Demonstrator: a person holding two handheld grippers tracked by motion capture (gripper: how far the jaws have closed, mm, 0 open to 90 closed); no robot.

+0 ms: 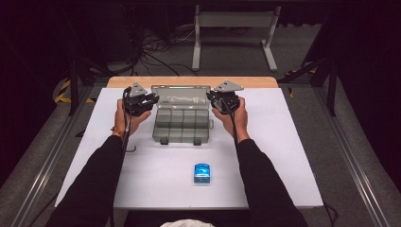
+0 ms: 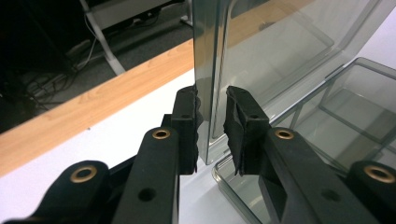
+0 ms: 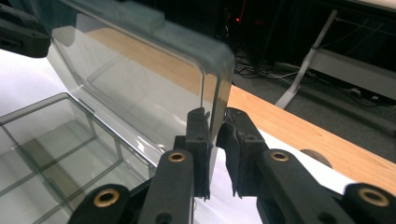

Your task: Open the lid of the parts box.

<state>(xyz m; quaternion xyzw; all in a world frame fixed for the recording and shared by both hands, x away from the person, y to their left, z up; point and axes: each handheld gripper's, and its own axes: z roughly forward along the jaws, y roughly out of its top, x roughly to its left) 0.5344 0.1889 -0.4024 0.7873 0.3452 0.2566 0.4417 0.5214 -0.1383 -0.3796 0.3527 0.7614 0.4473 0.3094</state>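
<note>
A clear grey compartment box (image 1: 182,125) sits on the white table with its lid (image 1: 181,96) raised at the back. My left gripper (image 1: 152,99) is at the lid's left edge. In the left gripper view the lid (image 2: 280,46) stands upright and its side rim runs down between the jaws of my left gripper (image 2: 212,126), with both pads against it. My right gripper (image 1: 211,98) is at the lid's right edge. In the right gripper view, my right gripper (image 3: 215,135) has a pad on each side of the corner of the lid (image 3: 140,79). The box's compartments (image 3: 56,140) look empty.
A small blue object (image 1: 202,173) lies on the white table (image 1: 283,156) nearer the person, in front of the box. A wooden strip (image 1: 189,81) borders the table's far edge. Beyond it are a white stand's legs (image 1: 234,28) and cables on the floor.
</note>
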